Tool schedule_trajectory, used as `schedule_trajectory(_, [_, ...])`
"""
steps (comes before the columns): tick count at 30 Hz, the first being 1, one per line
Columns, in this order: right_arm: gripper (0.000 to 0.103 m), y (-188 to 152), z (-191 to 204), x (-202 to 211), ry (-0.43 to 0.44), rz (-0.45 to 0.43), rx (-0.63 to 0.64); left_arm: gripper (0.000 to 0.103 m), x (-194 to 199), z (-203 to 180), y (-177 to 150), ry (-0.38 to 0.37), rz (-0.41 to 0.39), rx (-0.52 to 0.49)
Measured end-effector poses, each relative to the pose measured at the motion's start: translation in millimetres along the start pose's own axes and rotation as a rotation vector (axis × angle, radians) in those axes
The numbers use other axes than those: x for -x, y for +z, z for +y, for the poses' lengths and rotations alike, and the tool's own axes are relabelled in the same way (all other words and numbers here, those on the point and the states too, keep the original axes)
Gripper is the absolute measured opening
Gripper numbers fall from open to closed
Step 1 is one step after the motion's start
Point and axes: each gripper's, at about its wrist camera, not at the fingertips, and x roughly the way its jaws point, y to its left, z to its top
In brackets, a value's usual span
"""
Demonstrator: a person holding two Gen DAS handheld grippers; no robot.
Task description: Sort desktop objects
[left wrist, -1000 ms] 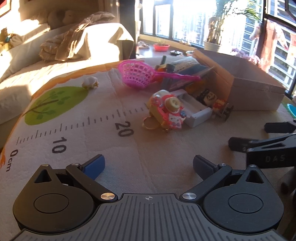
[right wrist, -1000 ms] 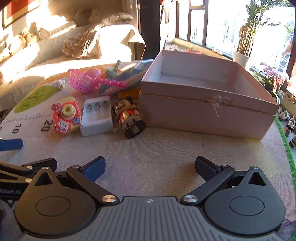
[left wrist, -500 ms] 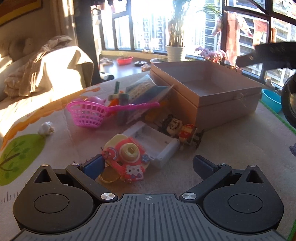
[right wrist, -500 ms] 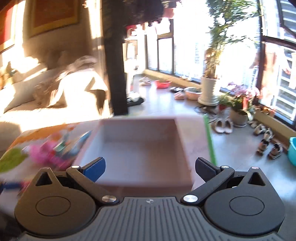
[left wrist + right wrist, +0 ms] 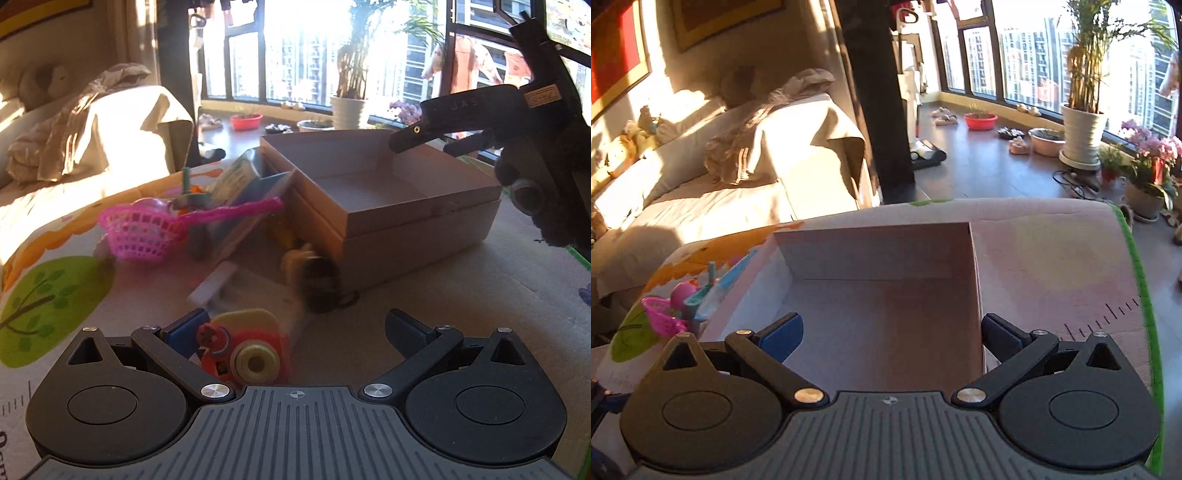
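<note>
Closing on toy camera [image 5: 245, 354], low between left gripper [image 5: 295, 332] fingers spread wide, nothing held. Probably light, hard, slick plastic: pinch across flat body sides, not lens. Right gripper [image 5: 890, 332] wide, empty, above box [image 5: 882, 306].

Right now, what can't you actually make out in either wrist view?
- Toy camera: left wrist view, lower half cut off by the left gripper body.
- Figurine and white tray: same view, motion-blurred.
- Box: right wrist view, near wall hidden by the right gripper.
</note>
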Motion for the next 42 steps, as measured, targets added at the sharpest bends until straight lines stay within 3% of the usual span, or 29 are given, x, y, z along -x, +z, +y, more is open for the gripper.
schedule_trajectory(4, [0.097, -20.3, 34.0, 68.8, 0.037, -0.155, 0.109, 0.103, 7.1, 4.4, -6.3, 0.079, -0.007, -0.035])
schedule_trajectory(6, [0.078, -34.0, 51.1, 90.8, 0.111, -0.137, 0.141, 0.103, 10.0, 9.9, -9.4, 0.129, 0.0, -0.055])
schedule_trajectory(9, [0.056, -52.2, 77.7, 88.4, 0.197, -0.038, 0.138, 0.103, 13.9, 20.5, -10.7, 0.199, 0.019, -0.044])
schedule_trajectory(10, [0.055, -57.3, 85.0, 82.9, 0.212, -0.01, 0.129, 0.103, 15.5, 24.5, -9.9, 0.23, 0.023, -0.033])
schedule_trajectory(12, [0.055, -66.7, 97.1, 68.8, 0.21, 0.028, 0.112, 0.103, 20.2, 31.7, -8.0, 0.296, 0.01, -0.008])
schedule_trajectory(14, [0.055, -75.7, 104.3, 52.6, 0.182, 0.061, 0.104, 0.103, 26.6, 38.4, -4.1, 0.296, -0.007, 0.04])
schedule_trajectory(18, [0.057, -92.0, 99.6, 45.8, 0.111, 0.056, 0.075, 0.103, 13.6, 36.2, 11.3, 0.078, 0.023, 0.113])
schedule_trajectory(19, [0.059, -93.2, 95.7, 48.0, 0.096, 0.049, 0.06, 0.103, 4.4, 30.5, 13.7, 0.075, 0.03, 0.091])
schedule_trajectory(21, [0.067, -97.0, 84.1, 56.0, 0.077, 0.038, 0.018, 0.103, -12.5, 20.1, 15.2, 0.14, 0.042, 0.026])
schedule_trajectory(24, [0.077, -103.9, 69.1, 73.9, 0.049, 0.014, -0.004, 0.103, -23.4, 18.9, 17.2, 0.137, 0.062, -0.002])
schedule_trajectory(27, [0.079, -113.0, 53.1, 84.5, 0.01, -0.004, -0.02, 0.103, -19.7, 9.2, 13.5, 0.085, 0.06, -0.049])
schedule_trajectory(33, [0.079, -116.1, 35.7, 90.2, -0.007, -0.028, -0.074, 0.103, 10.7, -37.4, -15.0, -0.09, 0.033, -0.256])
schedule_trajectory(35, [0.081, -107.0, 34.1, 95.4, -0.026, -0.082, -0.057, 0.103, 25.1, -44.2, -24.9, -0.13, 0.032, -0.252])
schedule_trajectory(38, [0.094, -83.8, 22.4, 96.1, -0.089, -0.169, -0.098, 0.103, 47.4, -44.7, -33.3, -0.119, 0.007, -0.179])
schedule_trajectory(42, [0.096, -55.3, -2.2, 65.7, -0.181, -0.192, -0.208, 0.103, 64.5, -33.5, -31.5, -0.006, -0.046, -0.086])
